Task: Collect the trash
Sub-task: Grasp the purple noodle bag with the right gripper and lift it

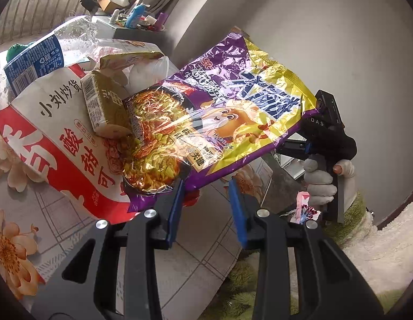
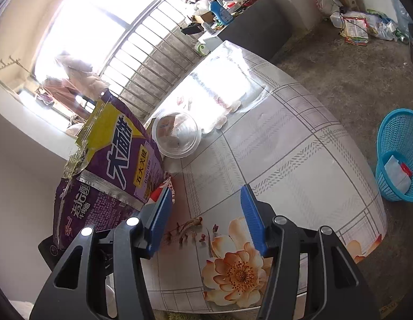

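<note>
Left gripper (image 1: 206, 186) jaws clamp the noodle wrapper (image 1: 233, 112); right gripper (image 2: 206, 205) jaws apart, empty. Beside the wrapper, a bowl (image 2: 175, 137) remains; the basket (image 2: 398, 157) holds little.
</note>
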